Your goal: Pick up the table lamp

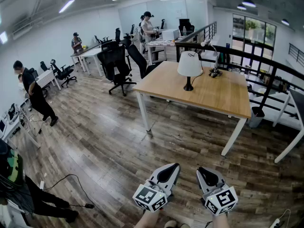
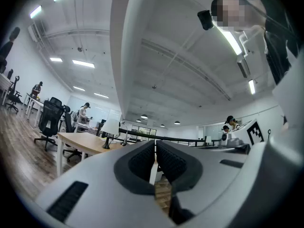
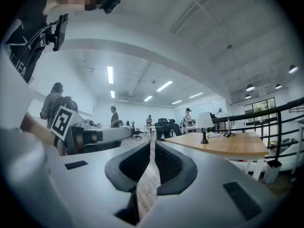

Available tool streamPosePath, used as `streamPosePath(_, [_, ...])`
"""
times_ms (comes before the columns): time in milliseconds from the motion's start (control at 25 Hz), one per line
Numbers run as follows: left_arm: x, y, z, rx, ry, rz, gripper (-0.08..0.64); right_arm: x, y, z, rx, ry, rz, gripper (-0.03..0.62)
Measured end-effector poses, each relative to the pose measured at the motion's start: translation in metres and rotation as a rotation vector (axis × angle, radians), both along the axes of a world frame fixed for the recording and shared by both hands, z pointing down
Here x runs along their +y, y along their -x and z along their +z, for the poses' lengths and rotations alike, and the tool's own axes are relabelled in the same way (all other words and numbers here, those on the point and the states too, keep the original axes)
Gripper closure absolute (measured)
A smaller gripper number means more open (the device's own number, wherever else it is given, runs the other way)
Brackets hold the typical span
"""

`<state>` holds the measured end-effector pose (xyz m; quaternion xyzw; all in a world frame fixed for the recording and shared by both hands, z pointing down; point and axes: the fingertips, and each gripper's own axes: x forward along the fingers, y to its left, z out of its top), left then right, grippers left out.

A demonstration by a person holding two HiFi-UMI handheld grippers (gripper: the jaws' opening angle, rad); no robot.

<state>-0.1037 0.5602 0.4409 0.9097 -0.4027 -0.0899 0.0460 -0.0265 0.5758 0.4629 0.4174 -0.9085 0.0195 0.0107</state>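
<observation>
not started, judging by the gap: yet to walk over, grip and lift the white-shaded table lamp with black stem and base (image 1: 189,70), upright on the far pale wooden table (image 1: 223,96), left of its middle. held low at the near edge, well apart from it: left gripper (image 1: 171,169) and right gripper (image 1: 204,171), both pinched shut on nothing. only container: dark bin (image 1: 256,117) beside the table's right leg, contents not visible.

Bright, even light falls from ceiling strip lights (image 1: 66,5) and windows (image 1: 251,30); shadows are soft. Fisheye distortion curves the edges, and both gripper views go black at the corners.
</observation>
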Motion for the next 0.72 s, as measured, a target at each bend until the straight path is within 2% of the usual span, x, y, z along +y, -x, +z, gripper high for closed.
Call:
streamPosePath(440, [-0.017, 0.005, -0.001, 0.010, -0.009, 0.030, 0.543, -0.018, 0.007, -0.001, 0.016, -0.007, 0.035, 0.540])
streamPosePath(720, [-0.029, 0.000, 0.005, 0.040, 0.009, 0.046, 0.543, -0.025, -0.004, 0.008, -0.040, 0.011, 0.082, 0.540])
